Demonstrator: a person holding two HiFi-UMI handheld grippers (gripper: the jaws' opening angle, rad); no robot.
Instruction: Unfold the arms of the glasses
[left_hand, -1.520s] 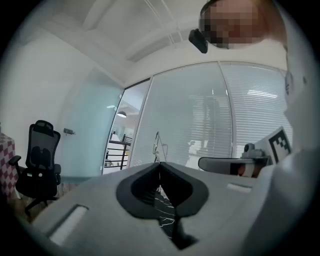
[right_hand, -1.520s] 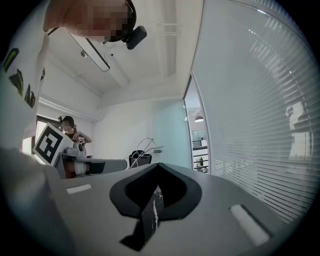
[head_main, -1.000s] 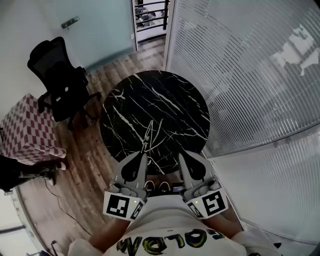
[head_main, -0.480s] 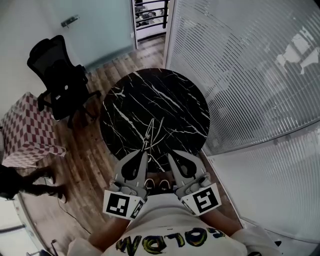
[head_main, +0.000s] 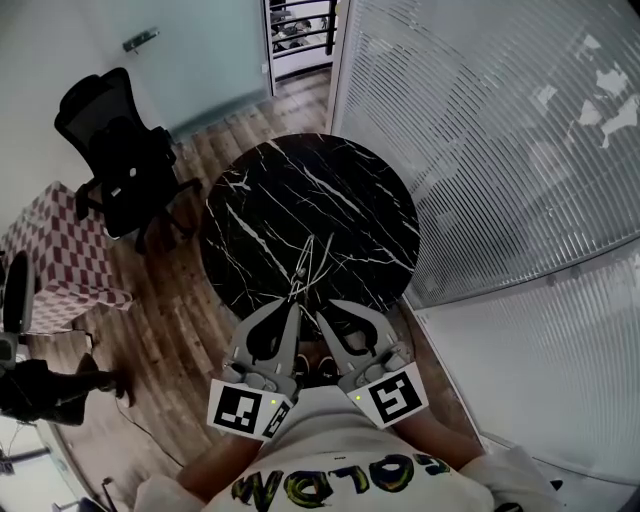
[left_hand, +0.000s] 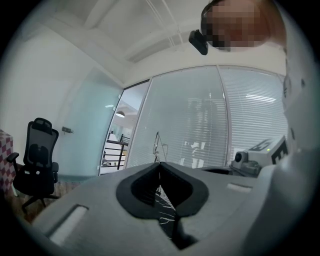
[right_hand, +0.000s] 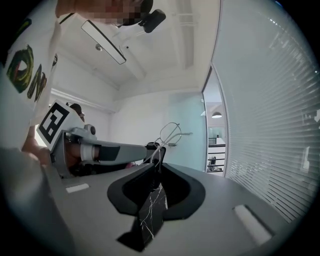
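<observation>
I held the wire-framed glasses (head_main: 306, 268) in my left gripper (head_main: 292, 303), its two jaws pressed together on the thin metal. Seen along those jaws, the frame rose as a slim upright loop just past the closed tips. The glasses hung above the near part of the round black marble table (head_main: 340, 200), and I could not tell whether any part of them touched its top.

My right gripper (head_main: 319, 314) pointed in from the other side, its tips close beside the left one's, so that the two made a narrow V under the frame. Its jaws had just been opening and stood a little apart. Along them I saw a thin wire of the glasses running up through the gap at the tips, with the lens rims and one arm standing out above. I could not see the pads pressing on that wire.

Both grippers lay roughly level over the table's near edge. A black office chair (head_main: 120, 160) stood on the wooden floor (head_main: 175, 330) to the table's left, well apart from it.
</observation>
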